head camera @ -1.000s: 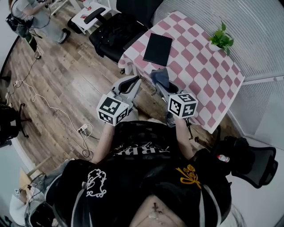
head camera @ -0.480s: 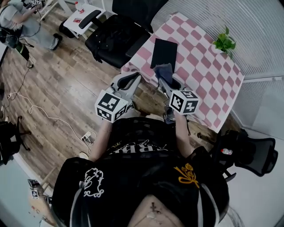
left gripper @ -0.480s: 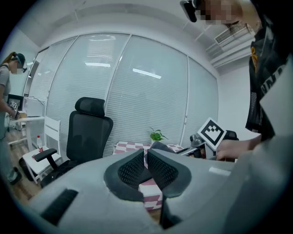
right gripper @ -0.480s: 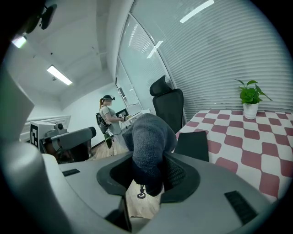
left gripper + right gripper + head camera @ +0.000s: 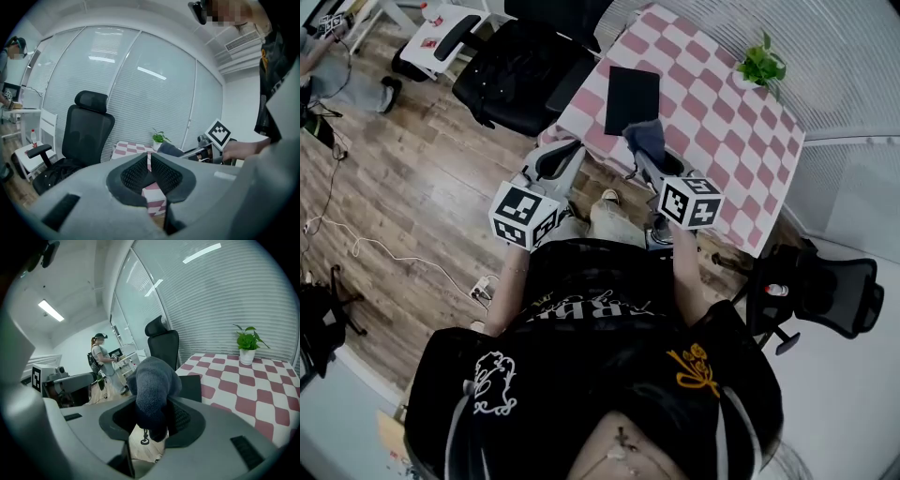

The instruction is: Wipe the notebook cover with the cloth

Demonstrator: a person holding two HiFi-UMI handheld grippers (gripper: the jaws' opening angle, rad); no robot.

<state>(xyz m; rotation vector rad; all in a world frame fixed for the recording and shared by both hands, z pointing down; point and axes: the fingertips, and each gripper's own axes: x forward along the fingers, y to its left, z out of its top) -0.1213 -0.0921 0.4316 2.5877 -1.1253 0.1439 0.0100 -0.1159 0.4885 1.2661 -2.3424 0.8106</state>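
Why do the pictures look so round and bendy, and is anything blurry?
Left gripper view: a wide lens bends the window frames and darkens the corners. Right gripper view: same bending; the cloth, close to the camera, looks a bit soft. Head view: the floor curves near the edges.

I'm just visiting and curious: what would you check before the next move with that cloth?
1. Cloth held in right gripper: ok, jaws shut on it.
2. Notebook flat and closed on the table: ok.
3. Nothing lying on it: ok.
4. Cloth touching notebook: not ok, held short of it.
5. Left gripper free: ok, shut, empty.
6. Plant away from notebook: ok, far corner.
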